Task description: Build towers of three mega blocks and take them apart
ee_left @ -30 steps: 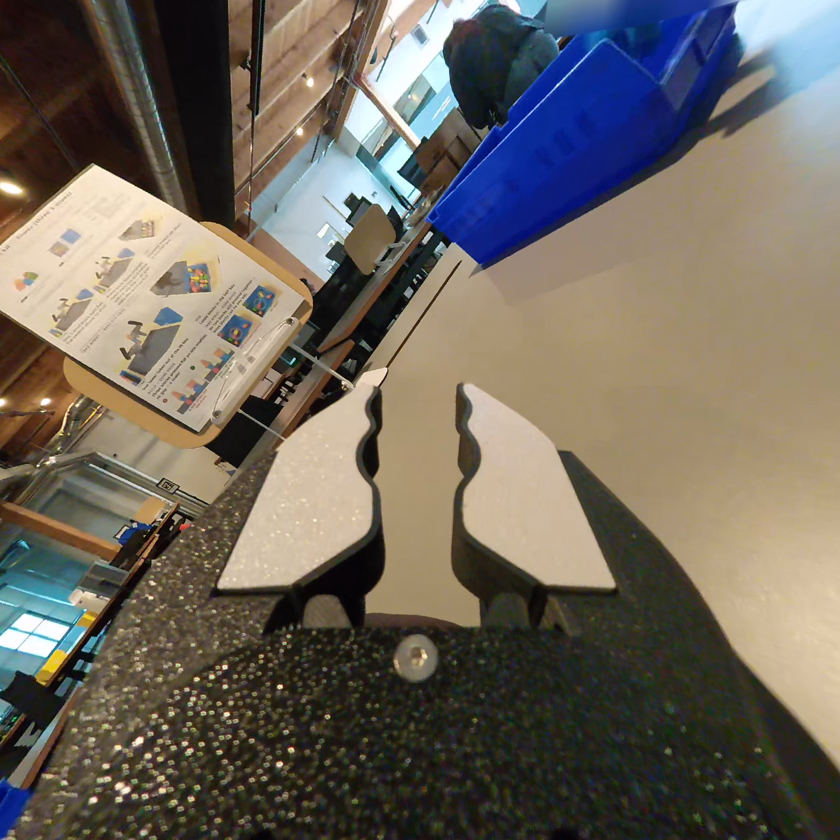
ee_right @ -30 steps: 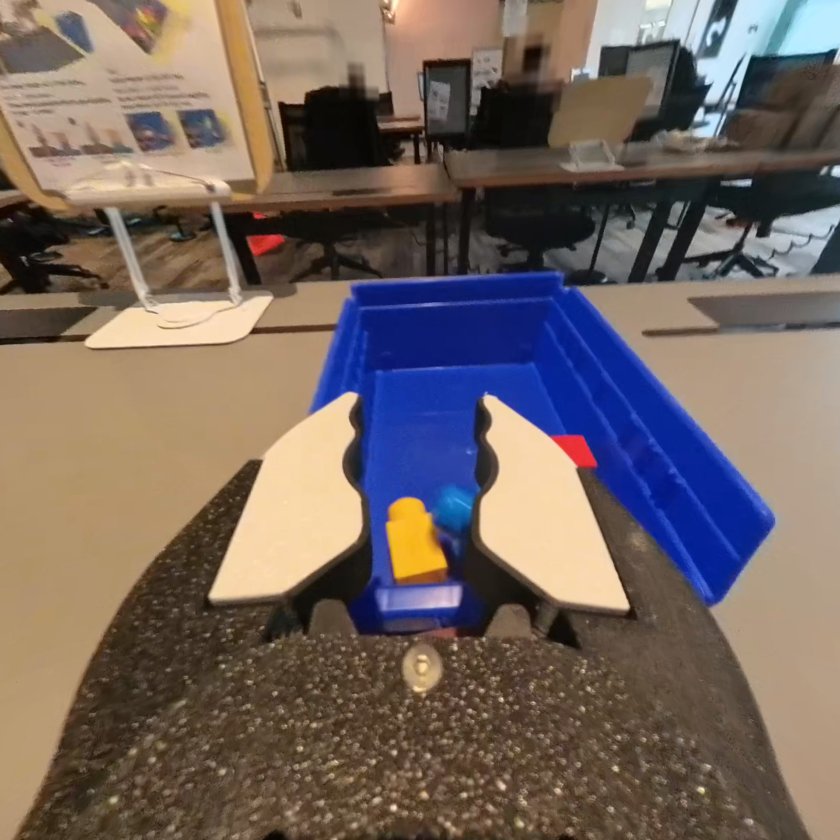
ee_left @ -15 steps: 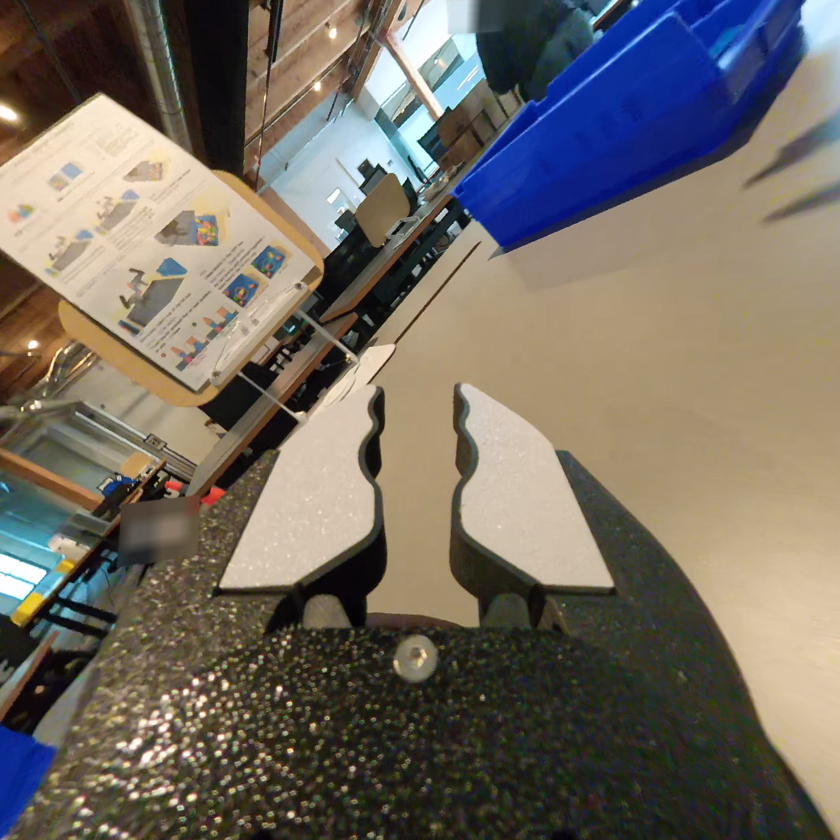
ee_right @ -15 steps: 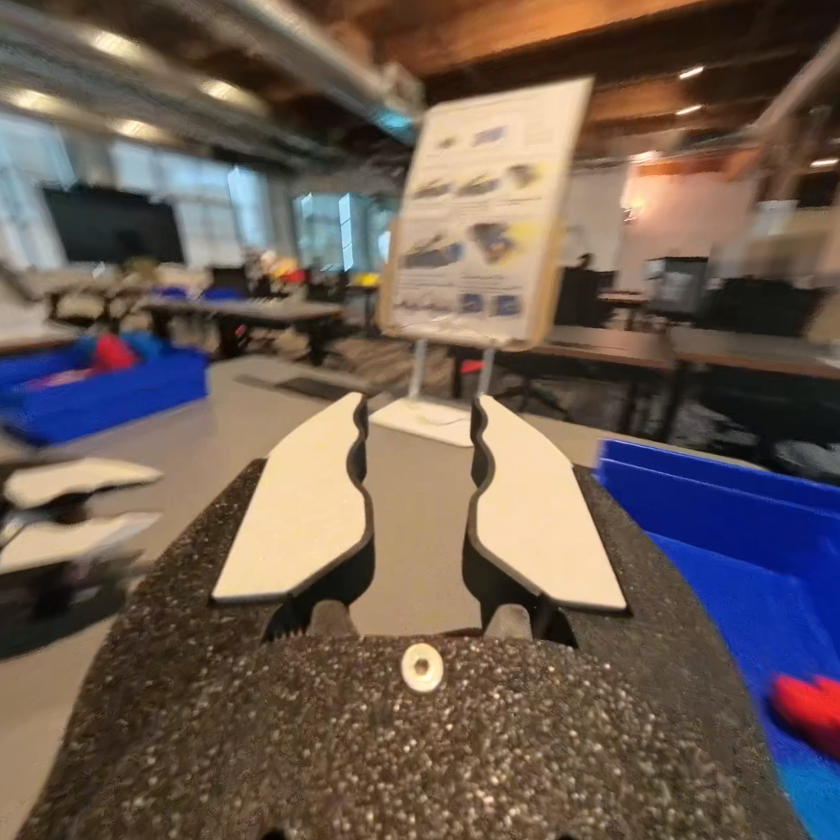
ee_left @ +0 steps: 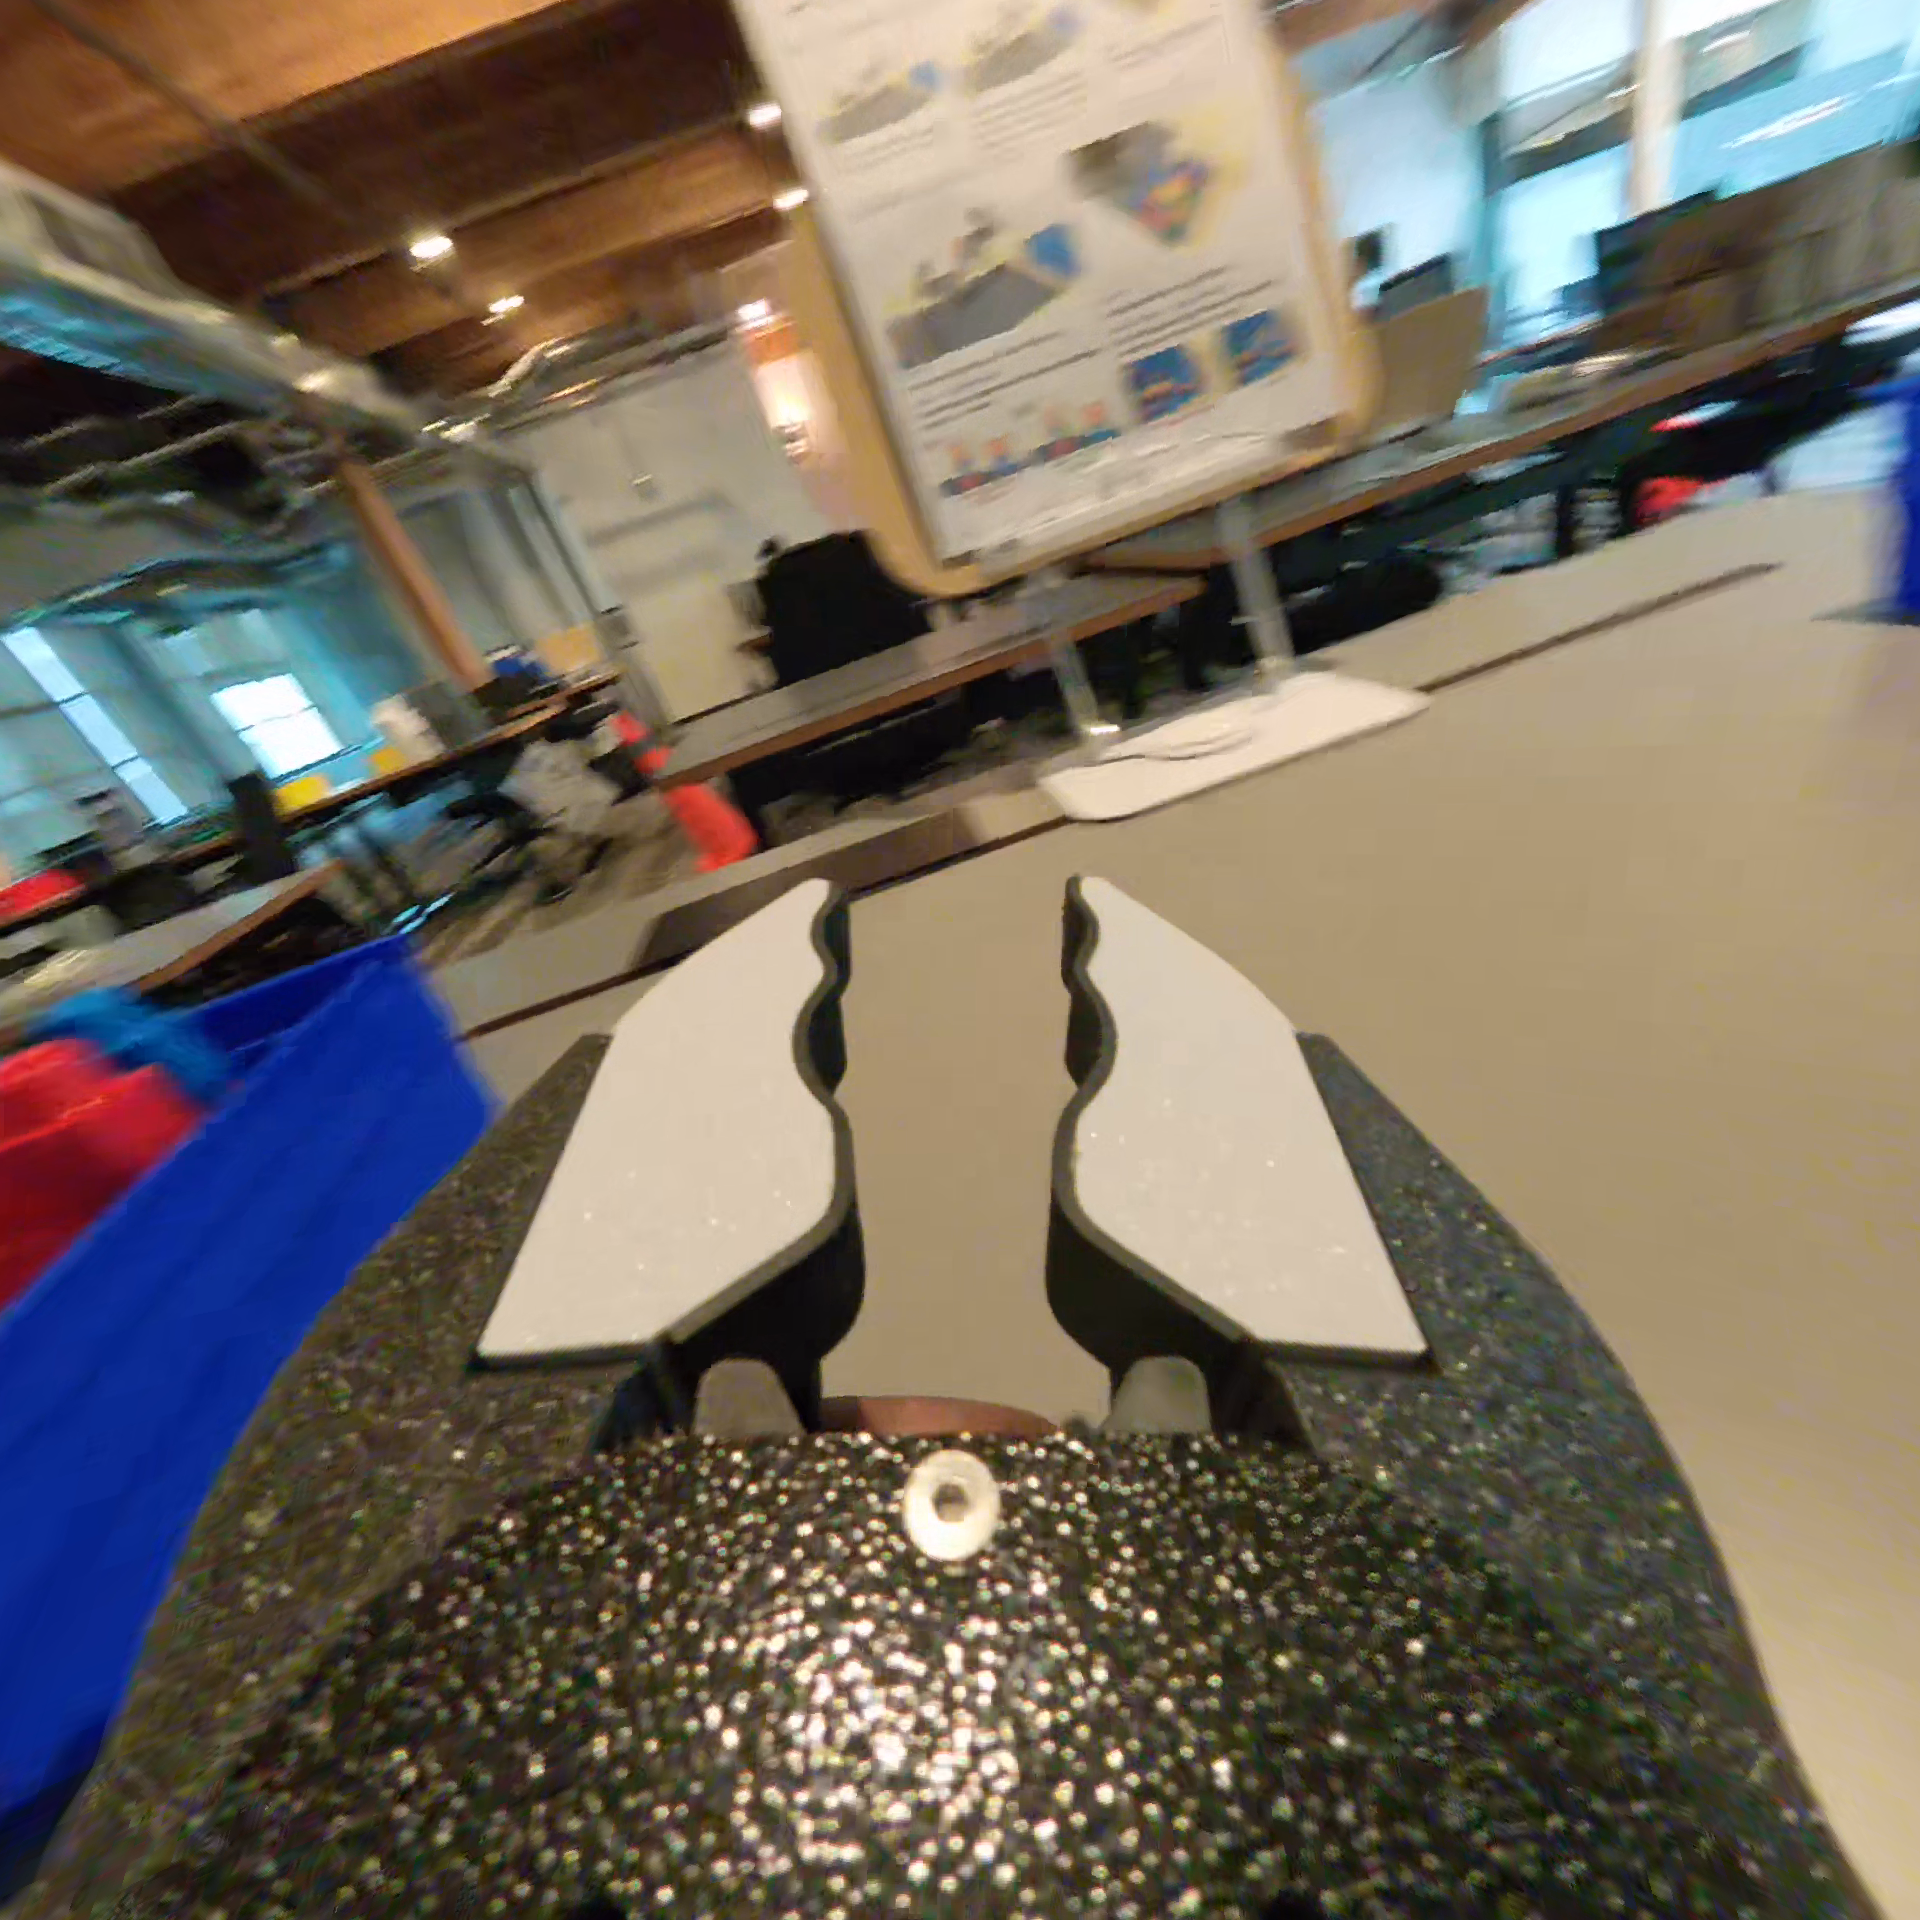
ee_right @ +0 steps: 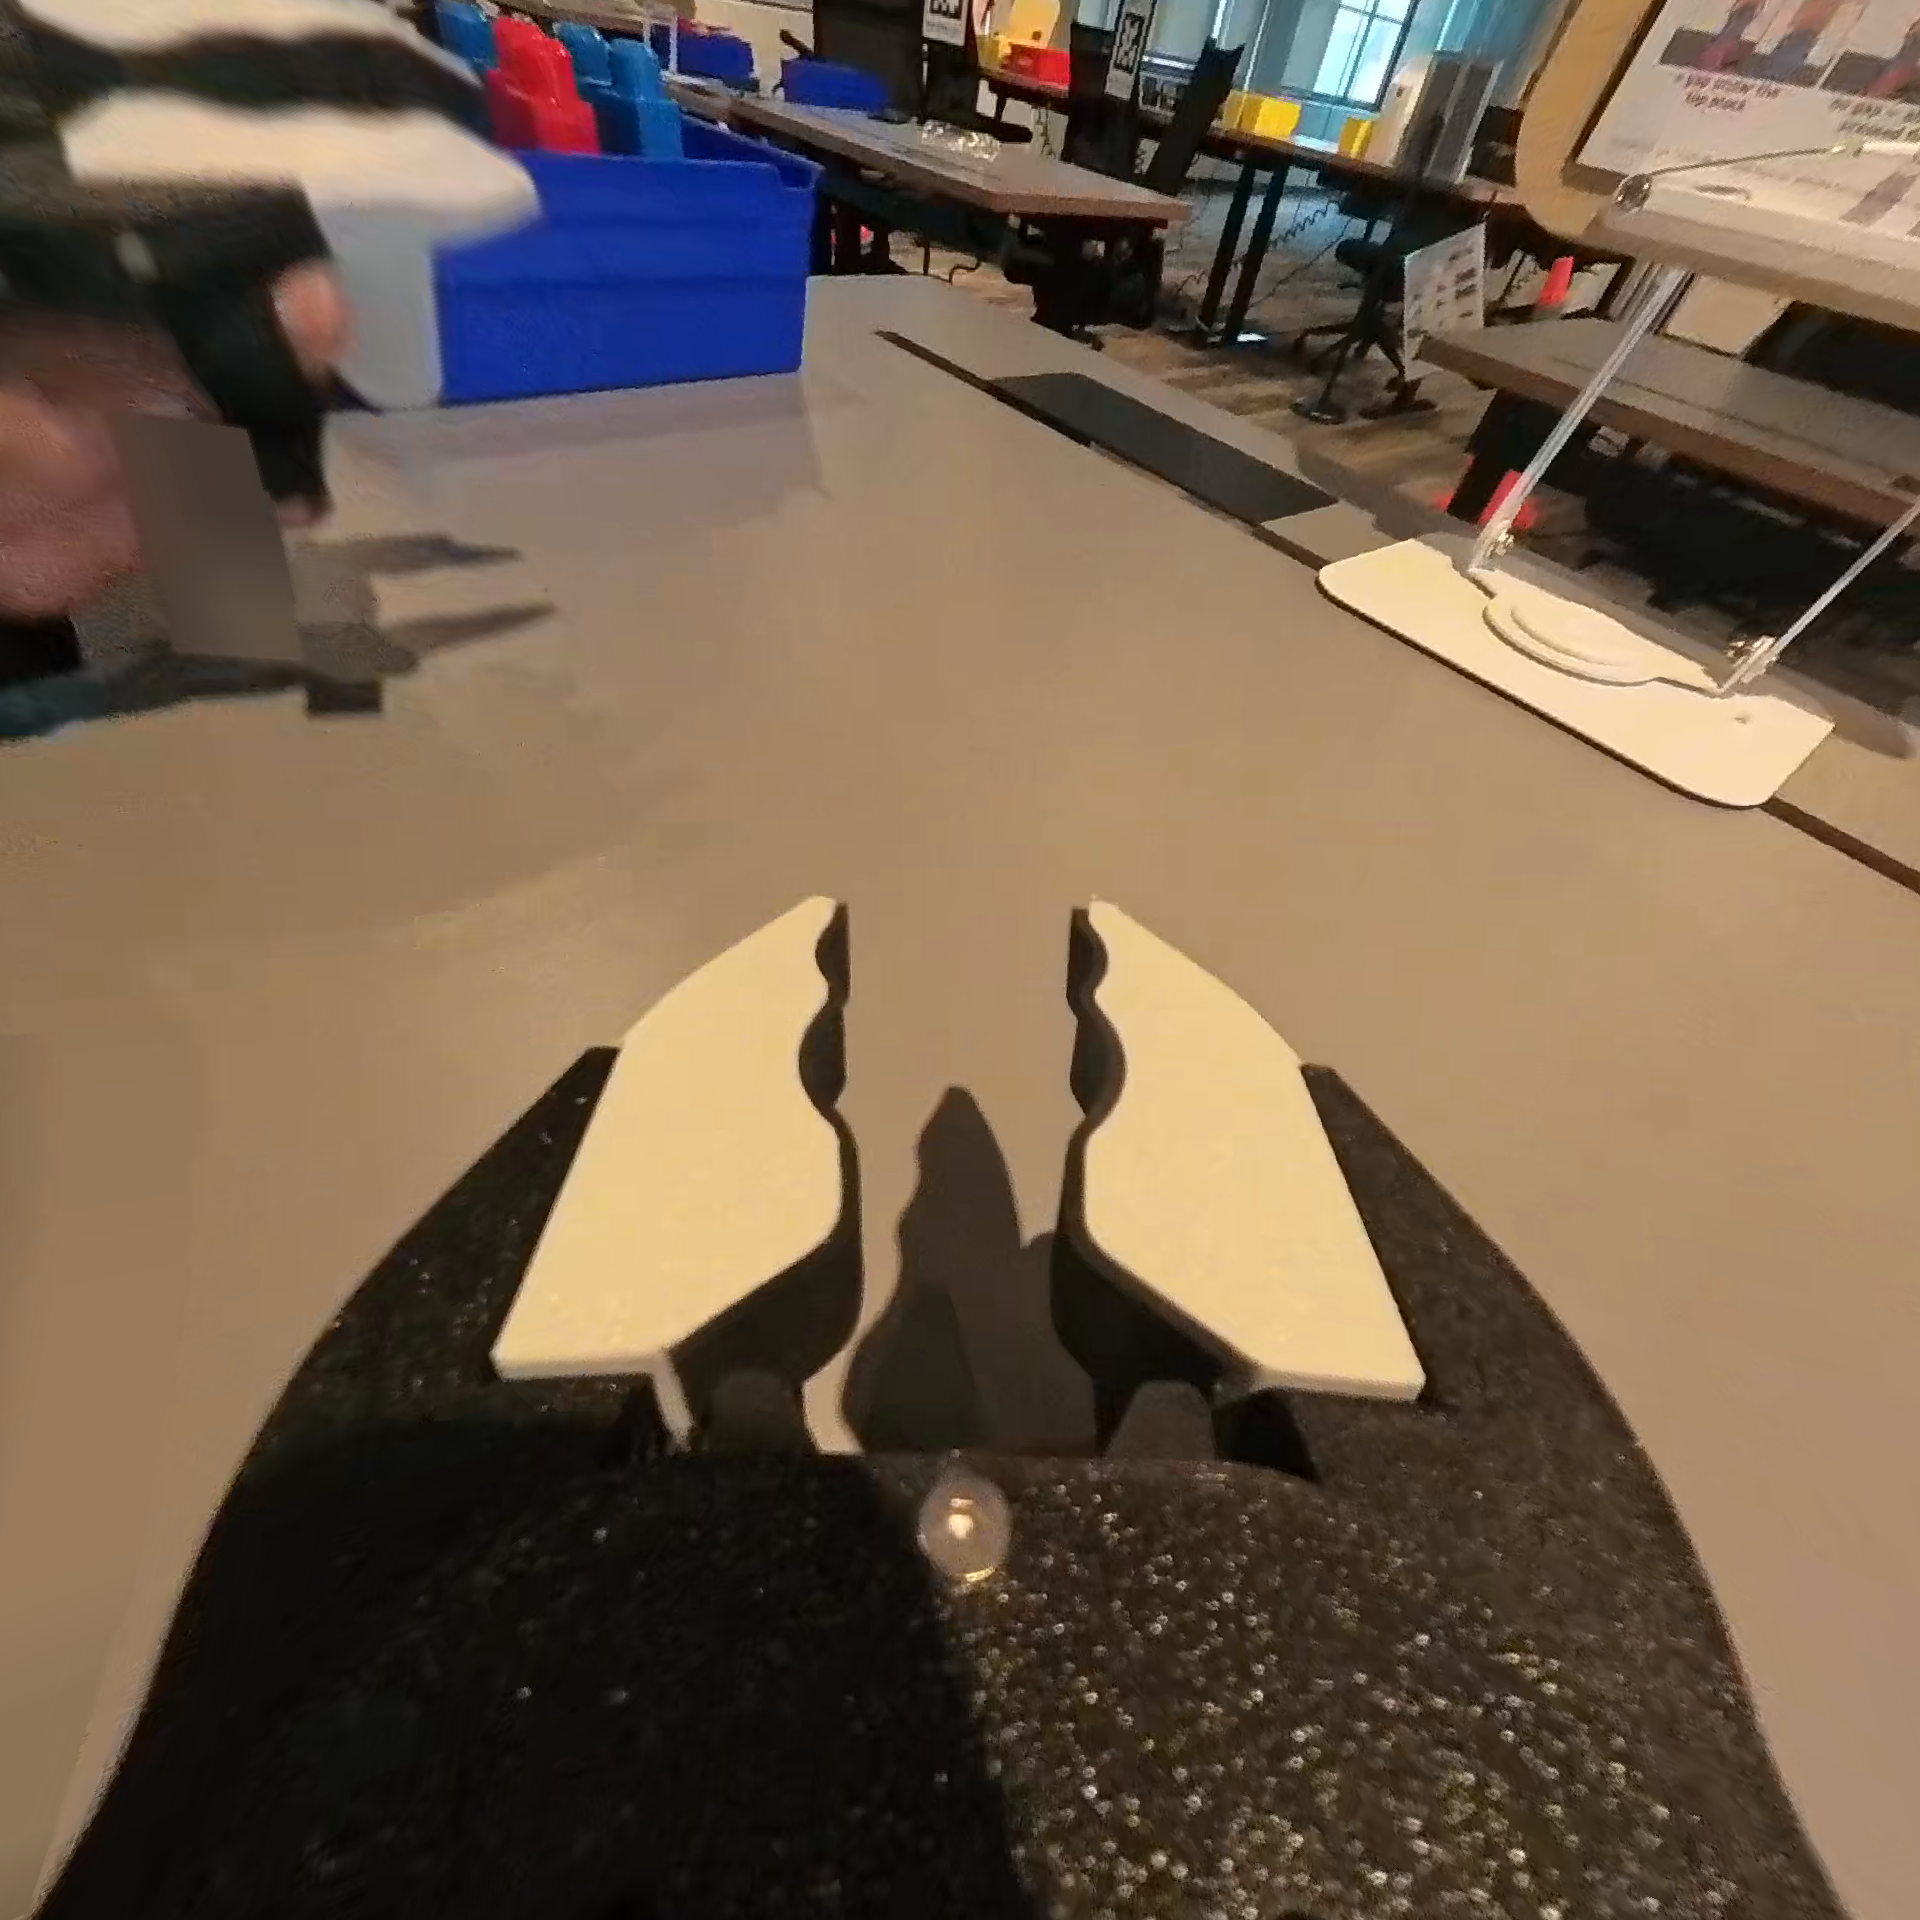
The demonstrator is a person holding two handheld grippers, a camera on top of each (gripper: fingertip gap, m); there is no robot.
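Both the left gripper point(ee_left: 945, 914) and the right gripper point(ee_right: 956, 925) are released and empty. Mega blocks point(ee_right: 582, 88) sit in the blue bin point(ee_right: 623, 281). Judged light, rigid, smooth: grip flat opposing sidewalls.

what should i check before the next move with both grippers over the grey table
1. Left gripper empty, jaws apart: ok.
2. Right gripper empty, jaws apart: ok.
3. Grey table ahead of the right gripper free of loose blocks: ok.
4. Blue plastic bin beside the left gripper holds red mega blocks: ok, though blurred.
5. Any three-block tower standing: cannot tell, none in view.
6. White base of the instruction sign stand off to the right gripper's side: ok.
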